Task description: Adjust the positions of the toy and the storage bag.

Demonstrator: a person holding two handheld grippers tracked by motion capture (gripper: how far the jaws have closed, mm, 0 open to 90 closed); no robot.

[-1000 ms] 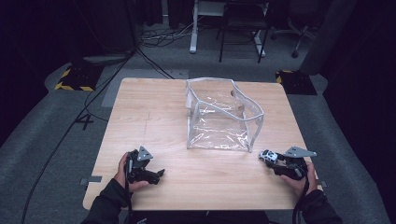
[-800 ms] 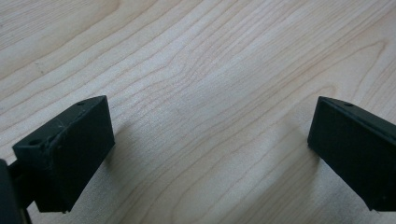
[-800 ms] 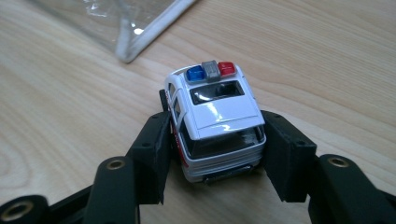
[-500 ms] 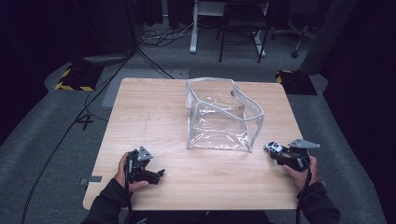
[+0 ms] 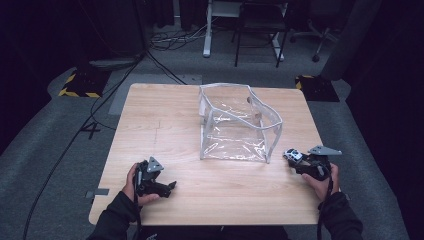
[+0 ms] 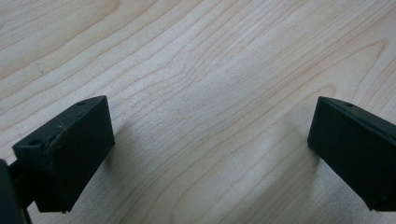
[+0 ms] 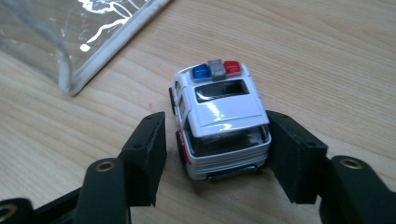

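Note:
A white toy police car (image 7: 219, 121) with a red and blue light bar stands on its wheels on the wooden table (image 5: 165, 125), just right of the bag's near corner; it shows as a small white shape (image 5: 292, 155) in the high view. My right gripper (image 7: 217, 140) straddles the car's rear. Its jaws have just been opening: a gap shows at the left pad (image 7: 149, 149), and the right pad sits against the car's side without squeezing. My left gripper (image 5: 167, 187) rests open at the near left, jaws (image 6: 210, 154) wide over bare wood.
A clear plastic bag (image 5: 235, 125) with white edging stands open mid-table, its near corner (image 7: 70, 42) just ahead and left of the car. The table's right edge runs close beside my right hand. Chairs, a desk frame and cables lie on the floor beyond.
My right gripper shifted slightly up the table and to the right with the car. Its jaws have parted from the car. The left gripper stayed put.

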